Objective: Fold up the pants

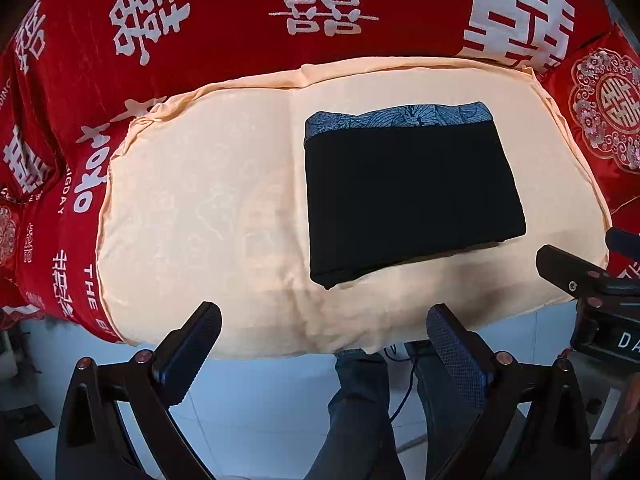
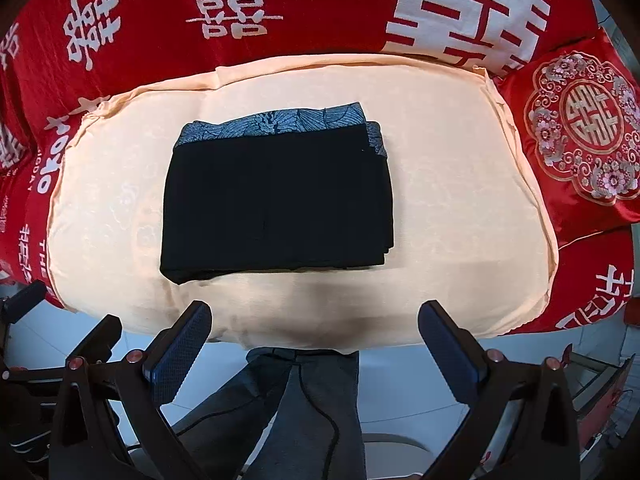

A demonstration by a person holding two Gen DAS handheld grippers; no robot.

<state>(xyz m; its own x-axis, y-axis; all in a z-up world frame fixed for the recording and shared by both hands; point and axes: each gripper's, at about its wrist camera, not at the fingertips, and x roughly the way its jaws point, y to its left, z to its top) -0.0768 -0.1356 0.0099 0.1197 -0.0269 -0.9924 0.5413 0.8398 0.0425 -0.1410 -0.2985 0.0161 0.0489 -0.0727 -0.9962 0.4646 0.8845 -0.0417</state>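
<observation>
1. My left gripper (image 1: 324,344) sits at the bottom of its frame, jaws spread wide and holding nothing, off the near edge of the cloth; I judge it has no grip left to make.
2. My right gripper (image 2: 316,340) is likewise agape and empty, low in its view.
3. The pants (image 2: 276,192) lie mid-frame as a compact black rectangle, patterned blue waistband on the far side, layered edges stacked at lower right, so the folding looks finished.
4. They rest on a peach cushion (image 2: 460,200), which gives a flat working surface, over a red bedspread (image 2: 320,4).
</observation>
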